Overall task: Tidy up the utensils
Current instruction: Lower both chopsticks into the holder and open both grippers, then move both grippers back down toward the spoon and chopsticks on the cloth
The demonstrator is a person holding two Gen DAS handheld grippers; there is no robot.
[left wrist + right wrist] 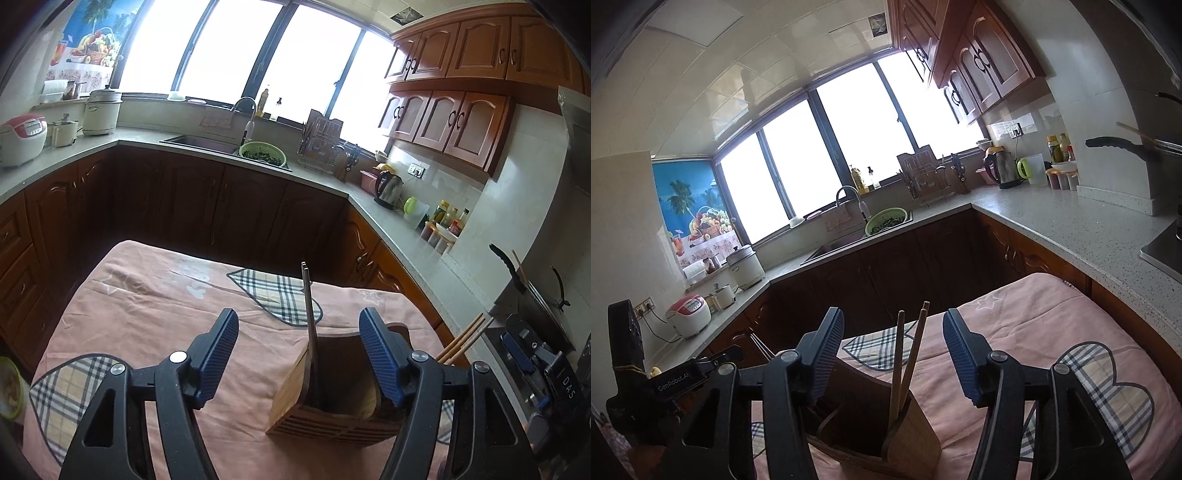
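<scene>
Wooden chopsticks (905,354) stood upright in the holder (912,443) between our right gripper (892,354) fingers, spread; our left gripper (299,354), also spread, flanked metal chopsticks (309,314).

Wooden utensil holder (325,398) upright on near part of table. Metal chopsticks (309,317) stand in its left compartment, leaning slightly. Wooden chopsticks (905,354) stand in right compartment, tips splayed apart.
</scene>
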